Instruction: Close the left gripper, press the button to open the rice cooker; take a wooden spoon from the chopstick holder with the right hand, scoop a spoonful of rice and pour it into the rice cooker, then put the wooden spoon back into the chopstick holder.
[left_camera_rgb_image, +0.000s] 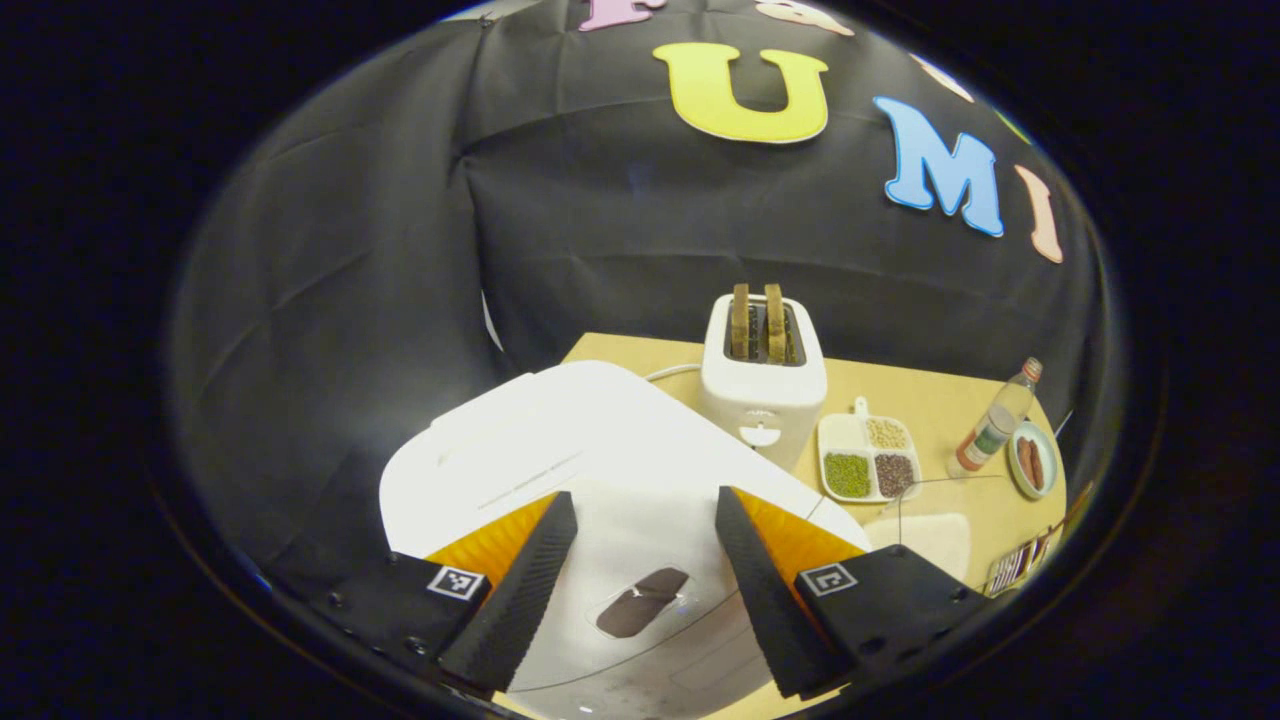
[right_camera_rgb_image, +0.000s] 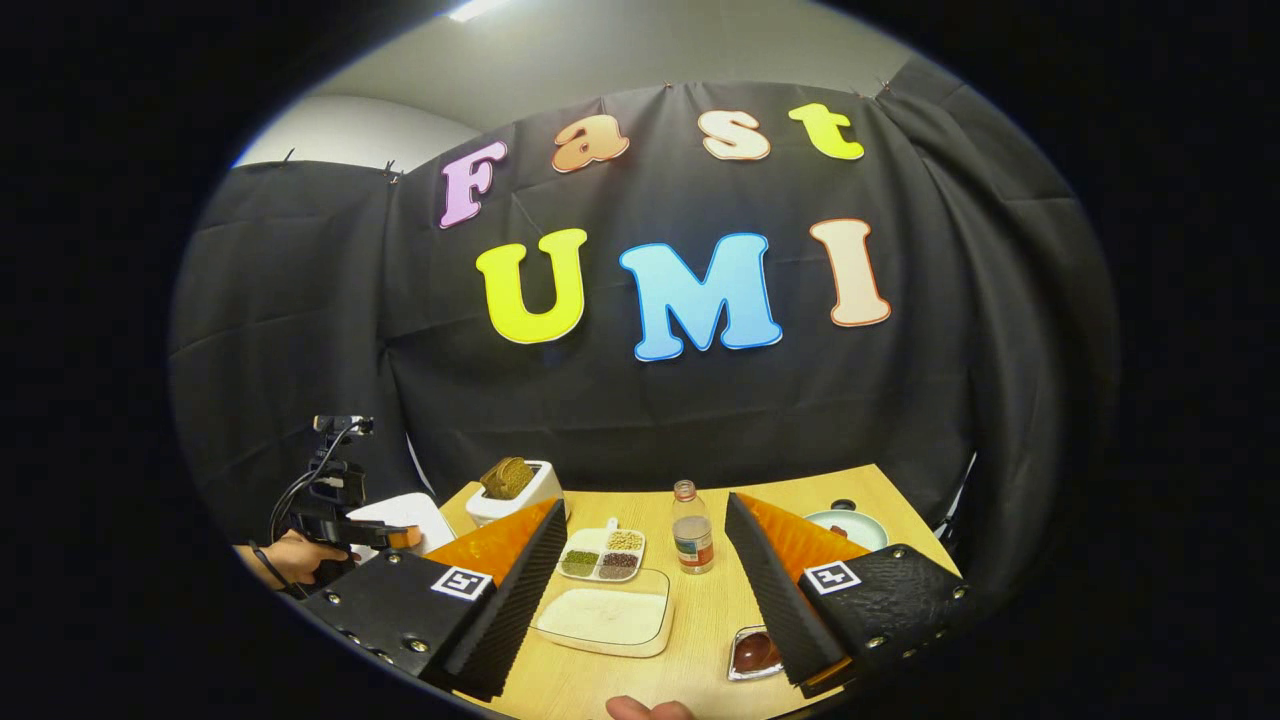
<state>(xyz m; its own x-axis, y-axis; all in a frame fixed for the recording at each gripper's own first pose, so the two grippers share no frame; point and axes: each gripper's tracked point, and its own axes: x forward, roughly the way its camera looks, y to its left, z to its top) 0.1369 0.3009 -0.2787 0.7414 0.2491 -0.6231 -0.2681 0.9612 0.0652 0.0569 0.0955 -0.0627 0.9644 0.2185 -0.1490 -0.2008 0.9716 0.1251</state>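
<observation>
The white rice cooker (left_camera_rgb_image: 560, 440) sits with its lid down right under my left gripper (left_camera_rgb_image: 645, 495), which hovers open above the lid. A dark oval button (left_camera_rgb_image: 640, 600) shows on the cooker's front between the two fingers, and neither finger touches it. A clear tray of white rice (right_camera_rgb_image: 605, 615) lies on the wooden table (right_camera_rgb_image: 700, 620) just ahead of my right gripper (right_camera_rgb_image: 642, 500), which is open and holds nothing. In the right gripper view the left gripper (right_camera_rgb_image: 395, 538) and the hand (right_camera_rgb_image: 290, 555) holding it are far left, over the cooker (right_camera_rgb_image: 400, 512).
A white toaster (left_camera_rgb_image: 760, 380) with two slices stands behind the cooker. Right of it are a divided dish of beans (left_camera_rgb_image: 868, 460), a bottle (left_camera_rgb_image: 995, 420) and a plate with sausages (left_camera_rgb_image: 1032, 460). A small dish with something brown (right_camera_rgb_image: 755, 652) lies near the right finger.
</observation>
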